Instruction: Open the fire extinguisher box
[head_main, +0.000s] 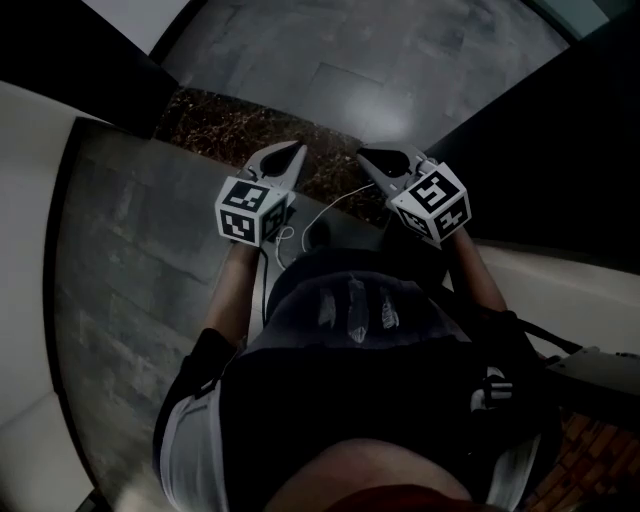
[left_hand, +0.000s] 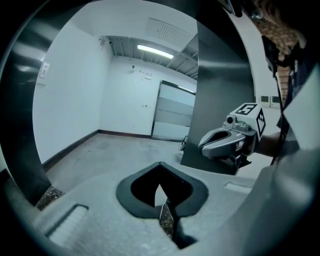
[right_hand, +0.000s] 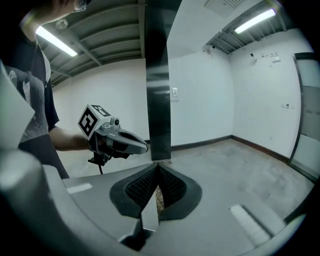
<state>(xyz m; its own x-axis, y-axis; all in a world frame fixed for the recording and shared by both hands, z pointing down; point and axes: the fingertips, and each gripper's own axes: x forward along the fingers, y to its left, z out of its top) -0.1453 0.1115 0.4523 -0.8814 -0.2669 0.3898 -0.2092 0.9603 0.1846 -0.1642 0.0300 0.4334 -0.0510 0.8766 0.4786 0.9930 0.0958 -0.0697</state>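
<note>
No fire extinguisher box shows in any view. In the head view I hold both grippers close in front of my chest, side by side, pointing away over the floor. My left gripper (head_main: 296, 150) is shut with nothing between its jaws, and so is my right gripper (head_main: 363, 153). In the left gripper view the left gripper's (left_hand: 160, 169) jaws meet at a point, and the right gripper (left_hand: 202, 146) hangs to the right of them. In the right gripper view the right gripper's (right_hand: 159, 170) ribbed pads (right_hand: 140, 187) are together, with the left gripper (right_hand: 144, 147) to its left.
A grey stone floor (head_main: 380, 60) lies ahead, crossed by a dark speckled strip (head_main: 220, 125). A dark pillar (right_hand: 157, 80) stands just beyond the jaws, and a dark wall (head_main: 560, 150) is on the right. White walls and a wide pale door (left_hand: 172, 117) close the room. A thin white cable (head_main: 330, 205) hangs between the grippers.
</note>
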